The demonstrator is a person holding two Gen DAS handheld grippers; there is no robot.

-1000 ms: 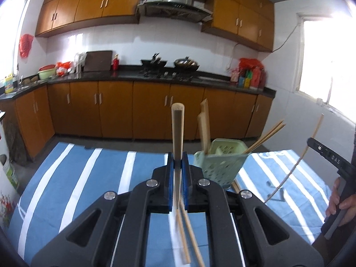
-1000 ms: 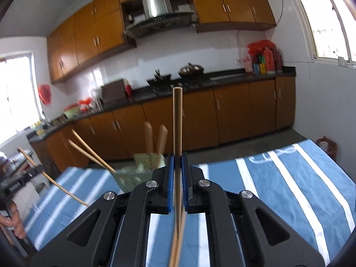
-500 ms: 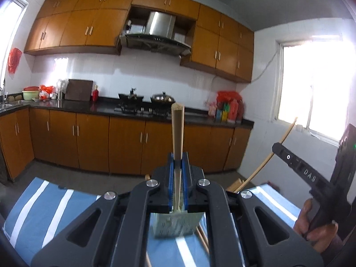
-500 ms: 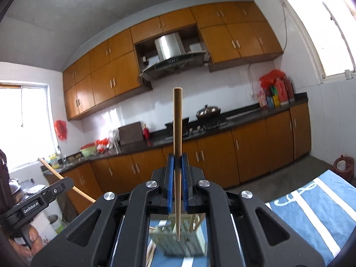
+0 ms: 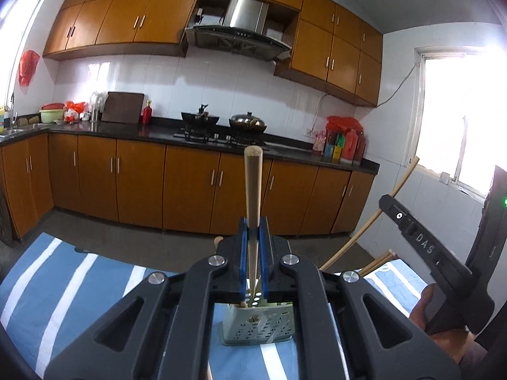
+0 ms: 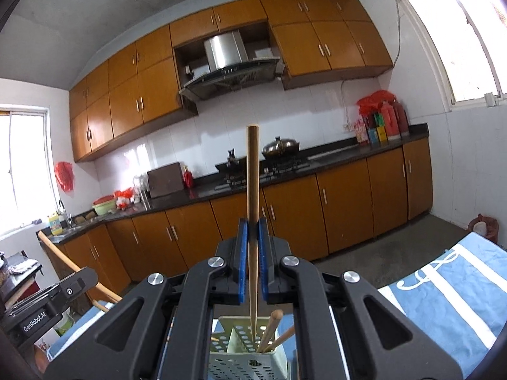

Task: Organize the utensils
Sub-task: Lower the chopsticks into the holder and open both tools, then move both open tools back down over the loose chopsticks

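Left wrist view: I see my left hand-held gripper at centre frame, its blue pads closed narrowly on a wooden utensil handle that stands nearly upright and rises well above the pads. Directly below it, at lower centre, sits the pale green perforated utensil basket on the blue-and-white striped cloth that covers the table; the clamped handle's lower end reaches down to the basket's mouth, though I cannot tell whether it touches anything inside. At the right edge, the right hand-held gripper enters the frame held by a hand, gripping a thin wooden stick that slants from upper right to lower left. Right wrist view: my right hand-held gripper at centre frame is likewise closed narrowly on a slender wooden stick, held nearly upright, its lower tip inside the open top of the utensil basket at the bottom centre. Two other wooden handles lean in the basket's right compartment. At the lower left of this frame, the left hand-held gripper's body shows, with a wooden handle slanting above it.
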